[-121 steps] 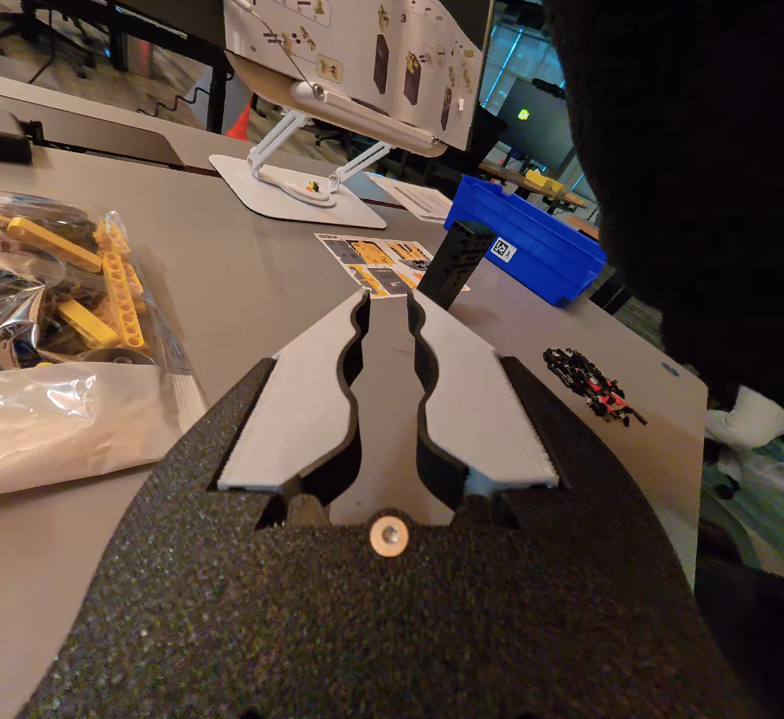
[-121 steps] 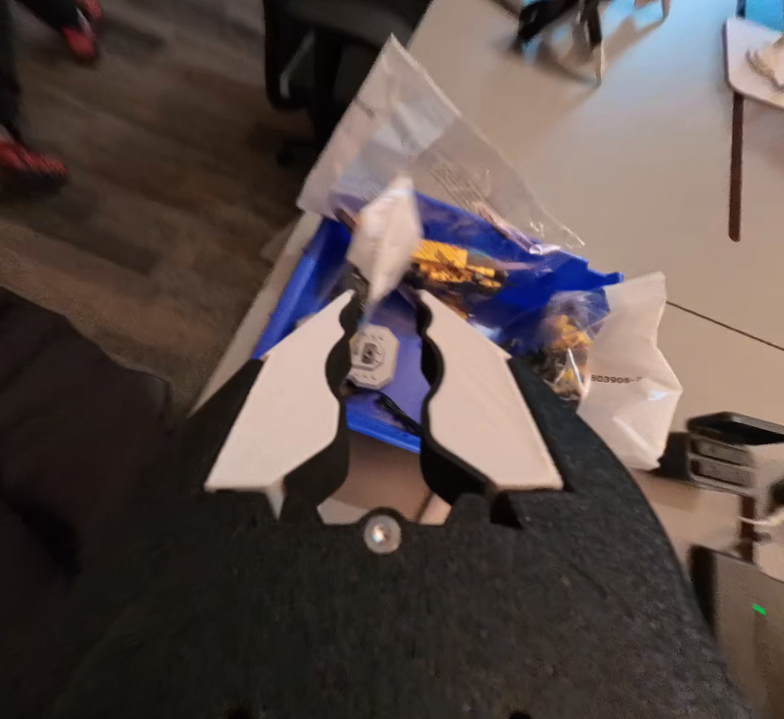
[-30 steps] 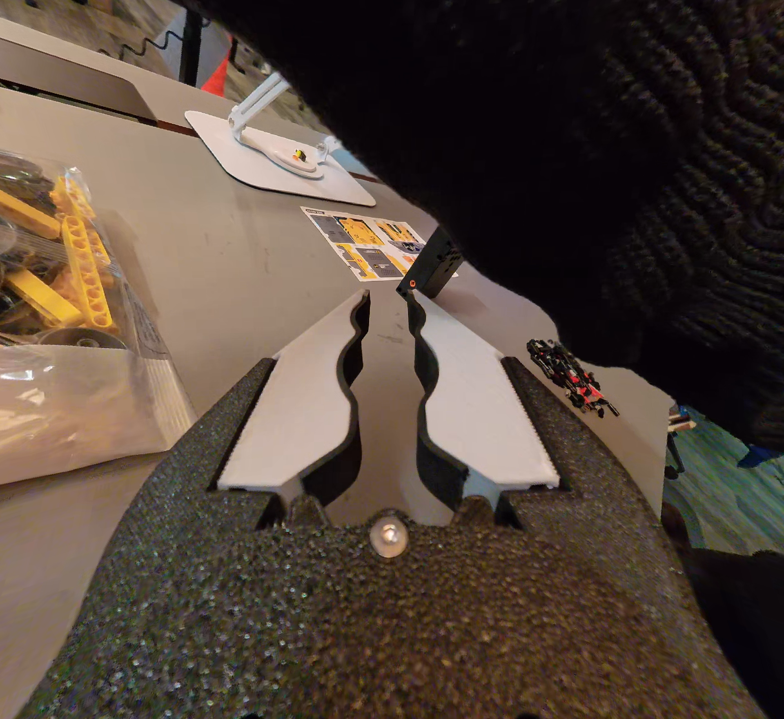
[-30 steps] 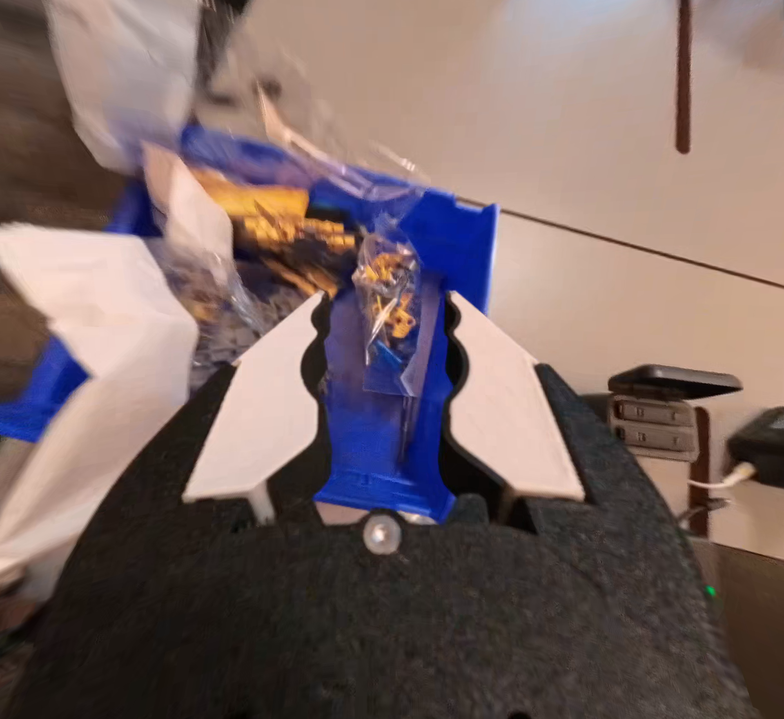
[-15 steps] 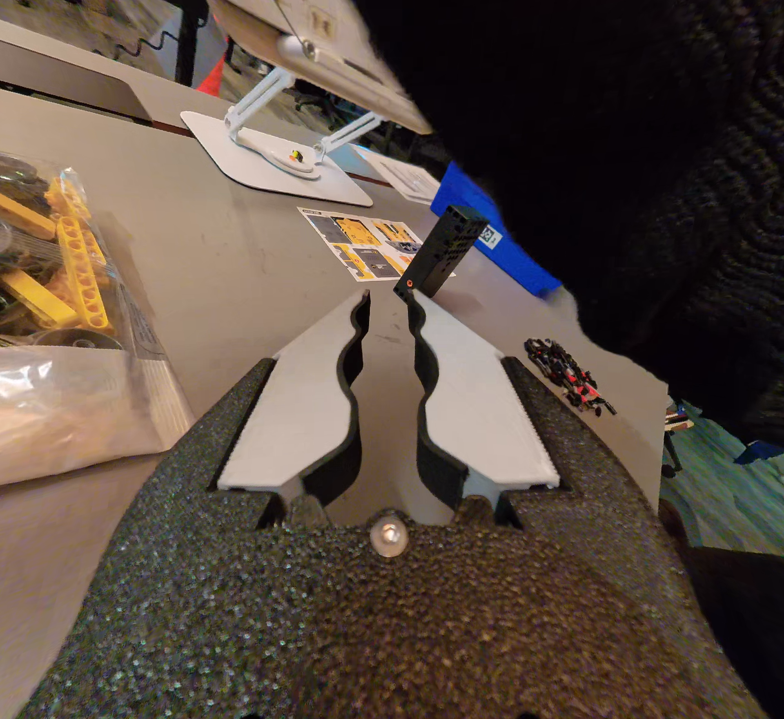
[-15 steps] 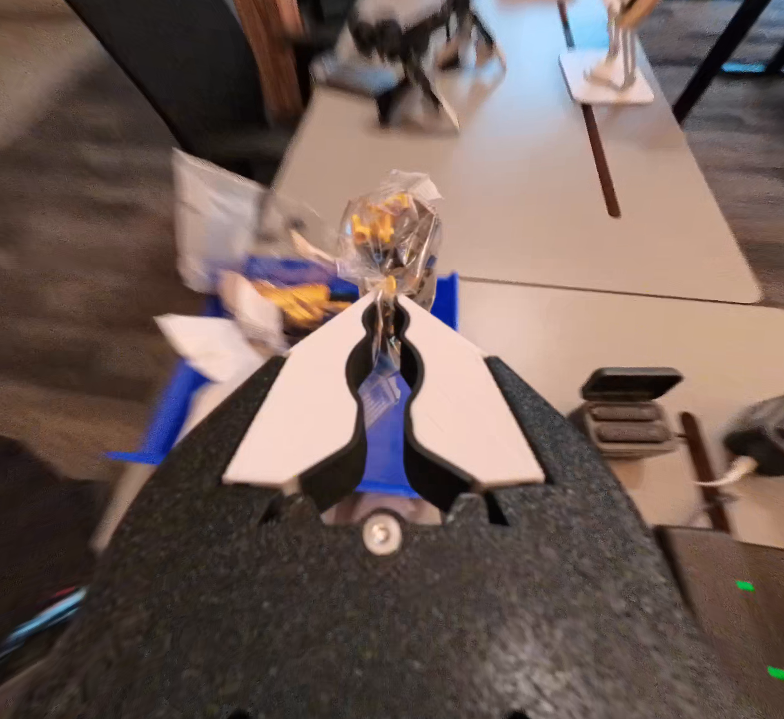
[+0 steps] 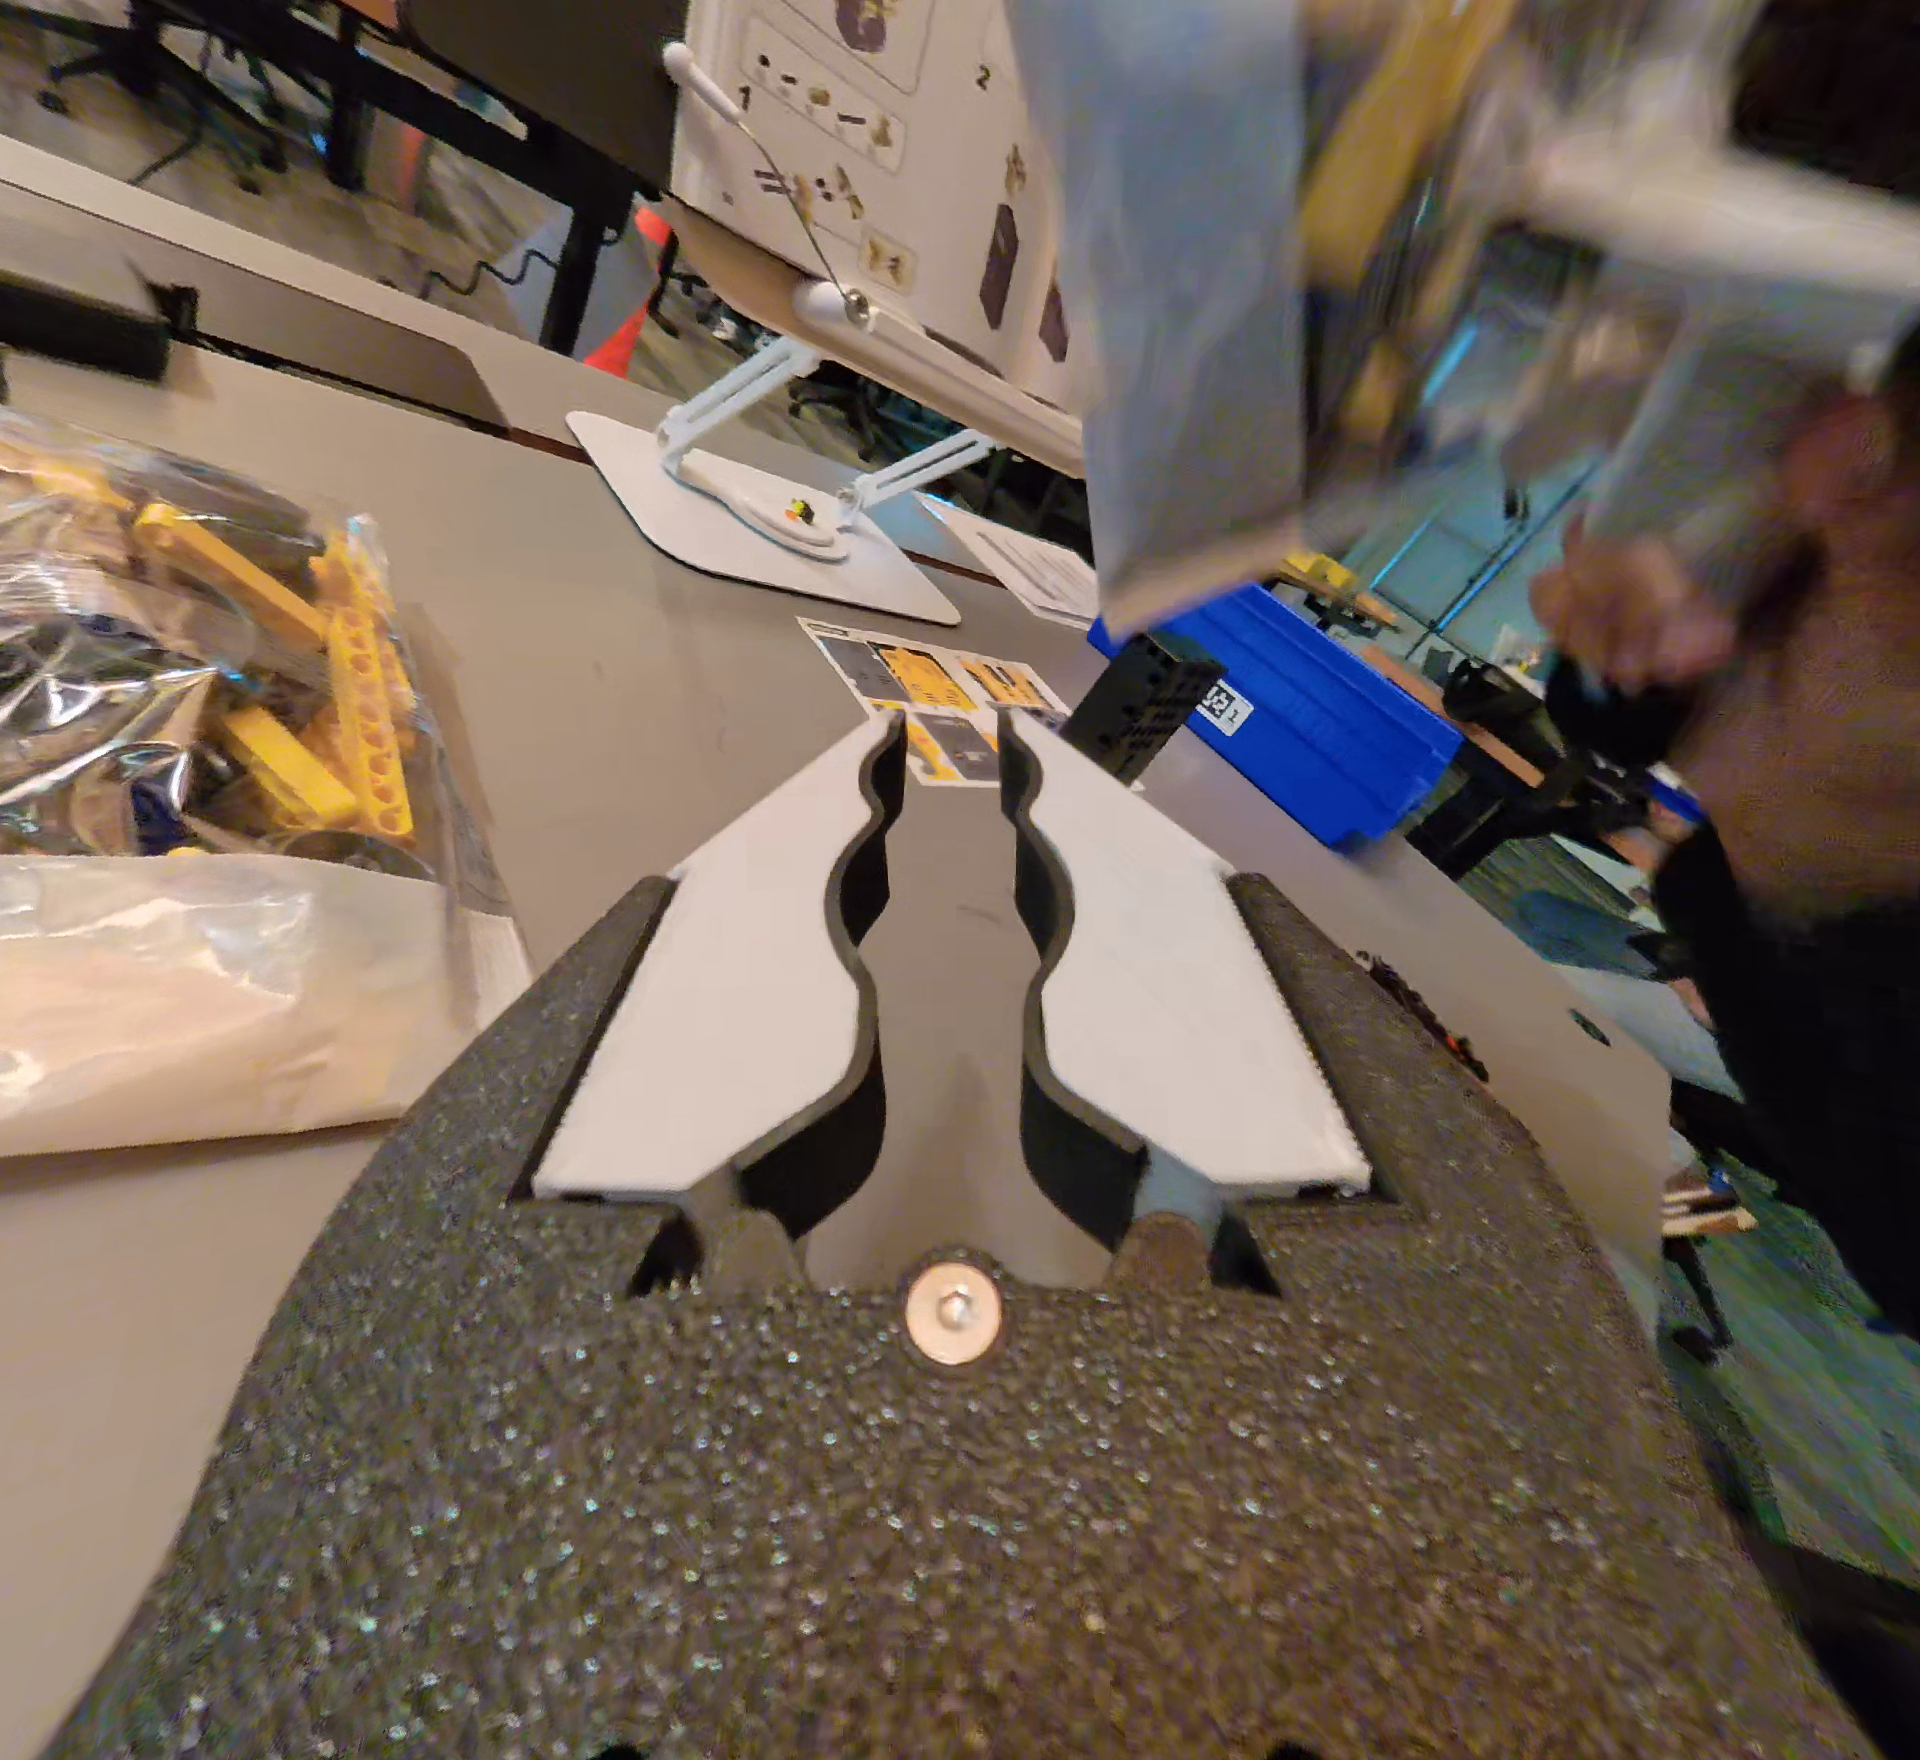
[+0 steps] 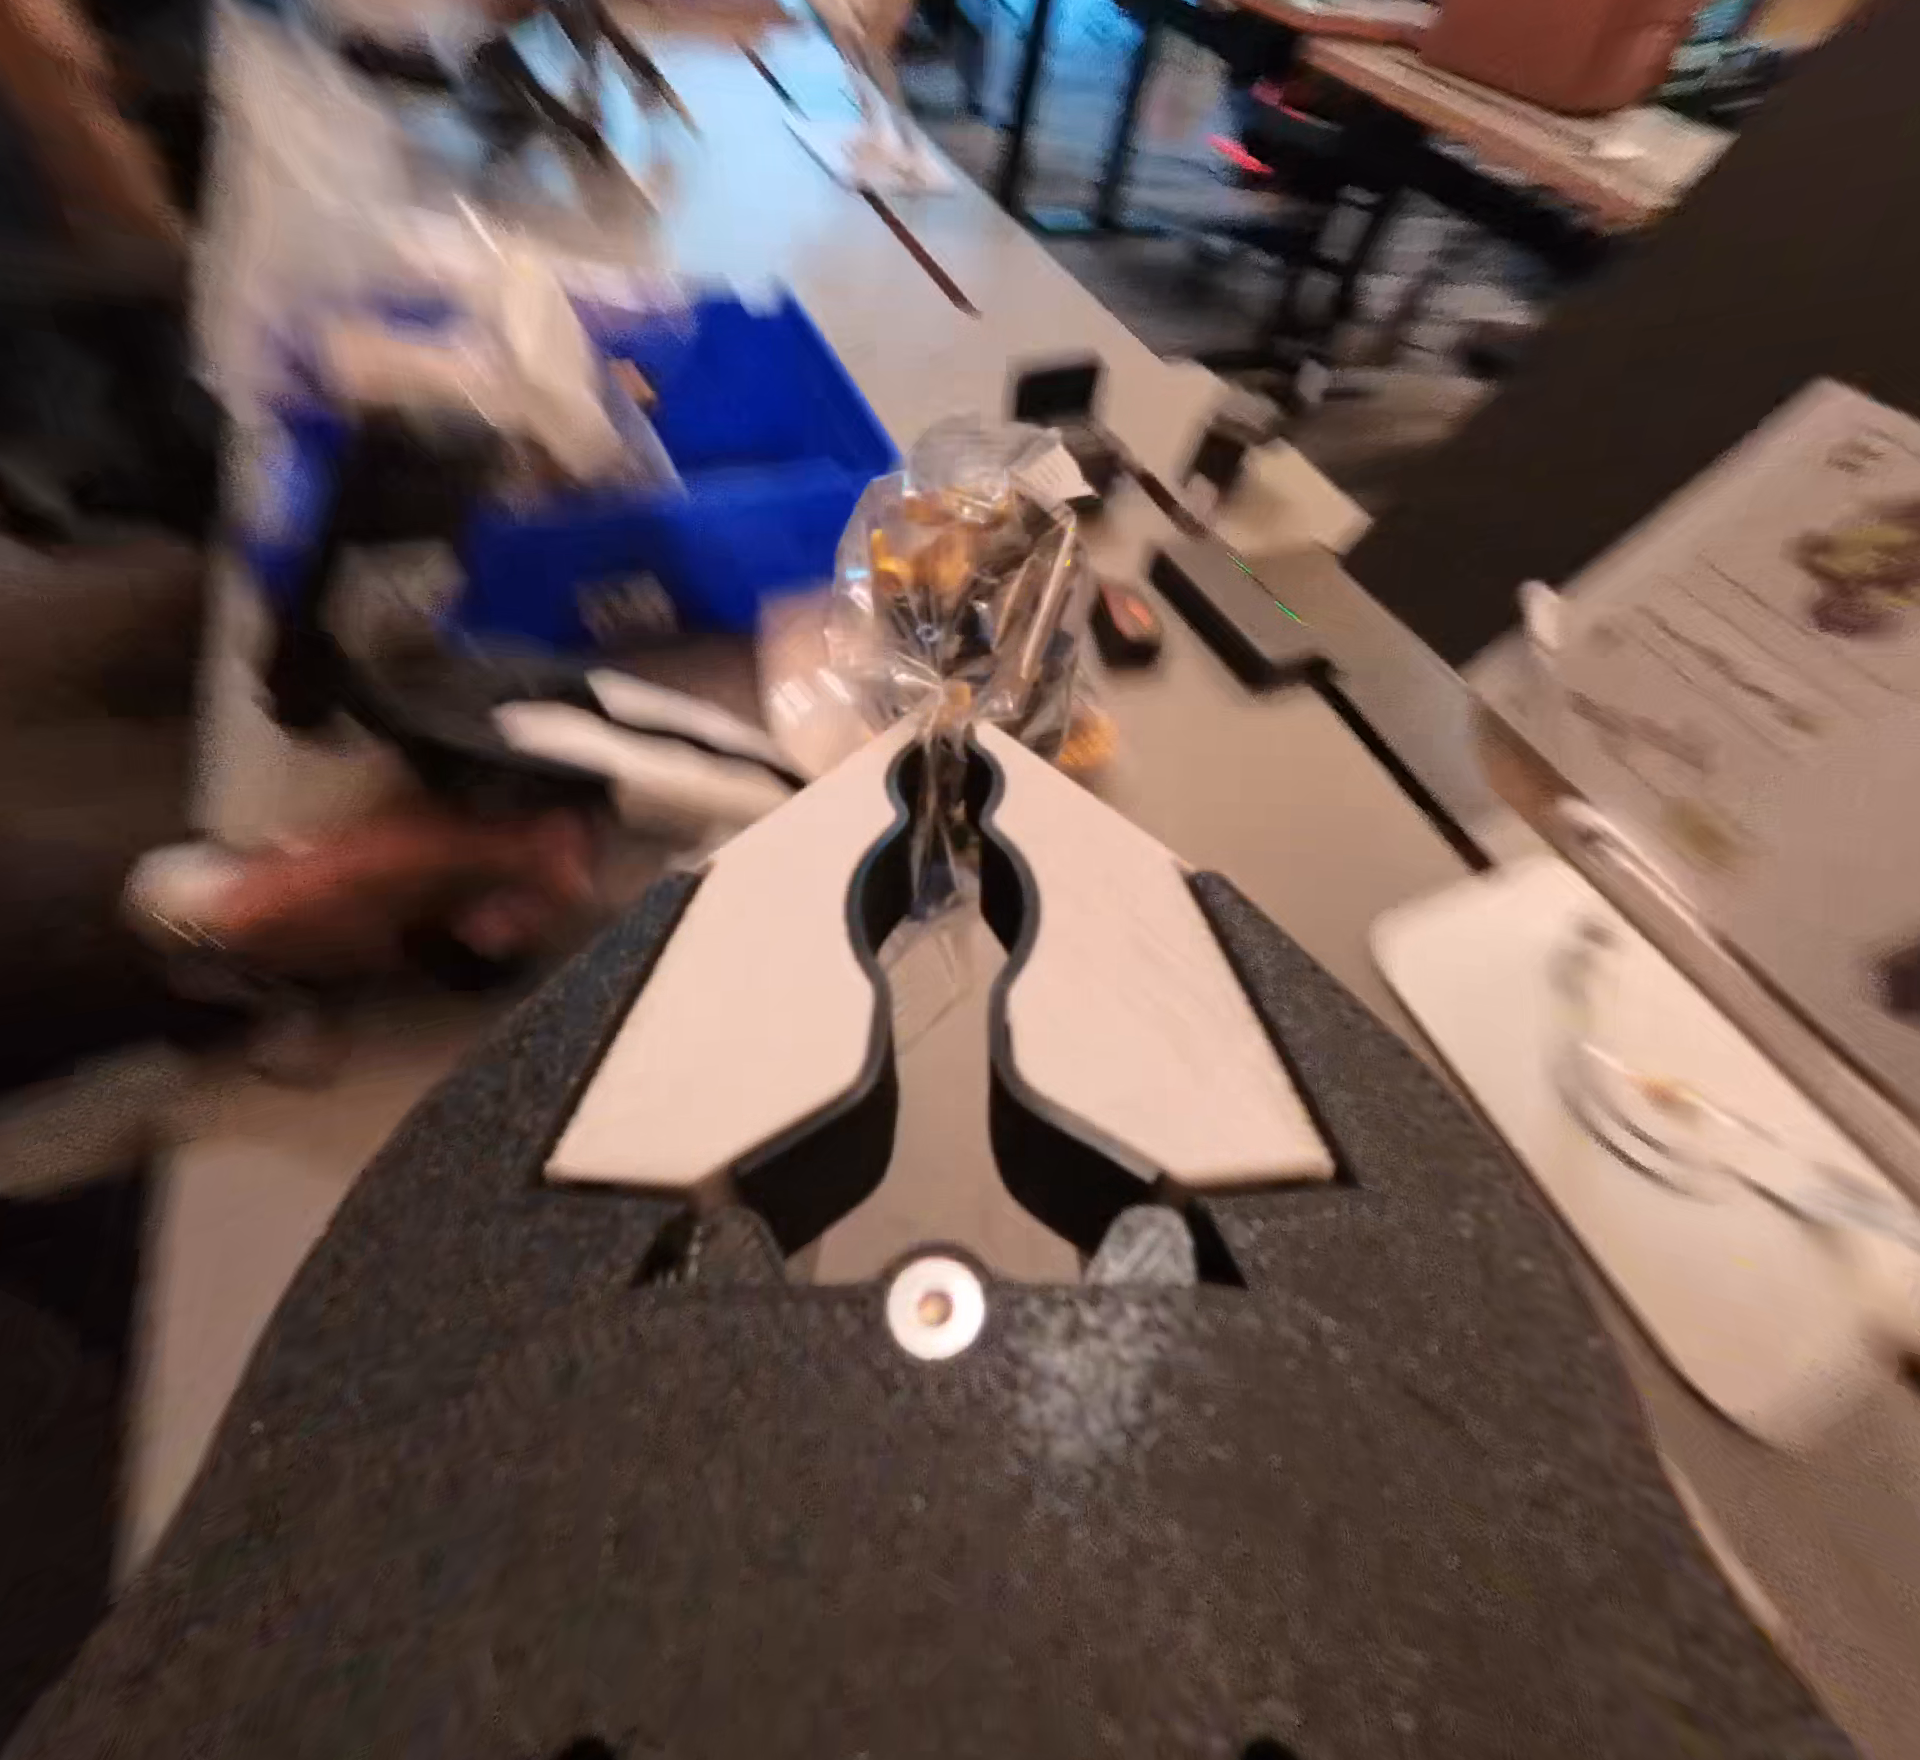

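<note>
My right gripper (image 8: pixel 943 742) is shut on the neck of a small clear plastic bag (image 8: pixel 961 583) of yellow and dark building parts, held above the grey table. The same bag (image 7: pixel 1205 235) shows blurred at the top right of the left wrist view, in the air above the table. My left gripper (image 7: pixel 948 734) is open and empty, low over the grey table (image 7: pixel 644 671). Just beyond its fingertips lie a printed sticker sheet (image 7: pixel 935 702) and a black perforated block (image 7: pixel 1138 702) standing tilted.
A large clear bag of yellow beams (image 7: pixel 197 744) lies at the left. A white stand (image 7: pixel 769 505) holds an open instruction booklet (image 7: pixel 862 79); it also shows in the right wrist view (image 8: pixel 1683 1128). A blue bin (image 7: pixel 1309 723) stands at the right, also seen in the right wrist view (image 8: pixel 727 484). Small black and red parts (image 7: pixel 1423 1009) lie near the table's right edge. Across from one pair of fingers to the other is roughly 12 centimeters.
My right gripper closed on the small bag in the blue bin, lifted it out and swung it over the table. The dark sleeve cleared the left view. My left gripper stayed nearly still.
</note>
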### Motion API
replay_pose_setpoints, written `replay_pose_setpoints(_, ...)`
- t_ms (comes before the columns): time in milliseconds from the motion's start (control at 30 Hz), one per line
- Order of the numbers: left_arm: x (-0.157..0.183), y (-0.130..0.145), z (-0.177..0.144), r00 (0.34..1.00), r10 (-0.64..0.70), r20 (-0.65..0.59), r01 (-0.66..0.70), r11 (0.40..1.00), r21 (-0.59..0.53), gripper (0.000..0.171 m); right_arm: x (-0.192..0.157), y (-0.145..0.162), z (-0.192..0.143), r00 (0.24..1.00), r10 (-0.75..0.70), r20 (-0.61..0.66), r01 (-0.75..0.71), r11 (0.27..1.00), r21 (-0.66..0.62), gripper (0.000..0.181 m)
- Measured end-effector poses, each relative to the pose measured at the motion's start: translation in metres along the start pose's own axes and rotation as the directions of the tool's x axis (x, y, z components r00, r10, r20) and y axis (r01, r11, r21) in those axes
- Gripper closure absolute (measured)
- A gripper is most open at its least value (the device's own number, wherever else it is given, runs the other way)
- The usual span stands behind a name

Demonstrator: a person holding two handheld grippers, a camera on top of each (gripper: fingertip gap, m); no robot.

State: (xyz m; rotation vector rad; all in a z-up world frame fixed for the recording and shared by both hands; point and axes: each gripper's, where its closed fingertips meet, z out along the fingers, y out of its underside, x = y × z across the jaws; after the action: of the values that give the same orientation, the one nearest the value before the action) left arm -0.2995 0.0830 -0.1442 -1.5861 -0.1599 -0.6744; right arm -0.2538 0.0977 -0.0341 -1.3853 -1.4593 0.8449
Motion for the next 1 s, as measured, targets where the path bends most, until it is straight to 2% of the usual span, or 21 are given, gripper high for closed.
replay_pose_setpoints(67, -0.002, 0.001, 0.000, 1.000, -0.003, 0.013, 0.003, 1.000, -0.003, 0.155, -0.013, 0.061, -0.012, 0.969, -0.217, -0.121, 0.191, 0.962, -0.193, 0.177)
replay_pose_setpoints(100, -0.002, 0.003, 0.001, 1.000, -0.003, 0.017, 0.003, 1.000, -0.009, 0.155, -0.024, 0.094, -0.015, 0.948, -0.294, -0.124, 0.246, 0.921, -0.301, 0.176)
replay_pose_setpoints(167, -0.002, 0.005, 0.001, 1.000, 0.005, 0.022, -0.004, 1.000, -0.020, 0.155, -0.062, 0.151, -0.016, 0.935, -0.352, -0.034, 0.304, 0.850, -0.431, 0.171)
replay_pose_setpoints(233, -0.002, 0.006, 0.002, 1.000, 0.017, 0.027, -0.016, 1.000, -0.022, 0.155, -0.112, 0.182, -0.021, 0.953, -0.262, 0.150, 0.302, 0.844, -0.444, 0.143)
replay_pose_setpoints(267, -0.001, 0.006, 0.002, 0.999, 0.021, 0.028, -0.020, 1.000, -0.023, 0.155, -0.131, 0.184, -0.028, 0.959, -0.177, 0.222, 0.260, 0.865, -0.430, 0.130)
replay_pose_setpoints(333, 0.000, 0.007, 0.001, 0.999, 0.028, 0.026, -0.028, 0.999, -0.022, 0.155, -0.143, 0.171, -0.043, 0.959, -0.007, 0.284, 0.118, 0.919, -0.377, 0.119)
replay_pose_setpoints(400, 0.001, 0.008, 0.002, 0.999, 0.034, 0.021, -0.034, 0.999, -0.028, 0.155, -0.128, 0.151, -0.053, 0.959, 0.104, 0.262, -0.027, 0.959, -0.281, 0.120)
replay_pose_setpoints(467, 0.005, 0.013, 0.004, 1.000, 0.031, -0.005, -0.031, 0.998, -0.062, 0.155, -0.097, 0.146, -0.057, 0.973, 0.162, 0.165, -0.123, 0.967, -0.223, 0.122)
replay_pose_setpoints(533, 0.009, 0.020, 0.007, 0.999, 0.026, -0.032, -0.029, 0.994, -0.102, 0.155, -0.073, 0.159, -0.054, 0.982, 0.176, 0.074, -0.154, 0.959, -0.236, 0.124)
replay_pose_setpoints(633, 0.013, 0.024, 0.009, 0.998, 0.039, -0.050, -0.045, 0.991, -0.125, 0.155, -0.060, 0.175, -0.044, 0.972, 0.233, 0.024, -0.219, 0.941, -0.256, 0.124)
replay_pose_setpoints(767, 0.014, 0.024, 0.009, 0.997, 0.040, -0.059, -0.047, 0.990, -0.129, 0.155, -0.060, 0.187, -0.027, 0.931, 0.357, 0.073, -0.321, 0.899, -0.299, 0.124)
replay_pose_setpoints(1000, 0.014, 0.025, 0.009, 0.997, 0.012, -0.071, -0.021, 0.991, -0.134, 0.155, -0.053, 0.207, -0.012, 0.927, 0.366, 0.087, -0.297, 0.853, -0.429, 0.124)
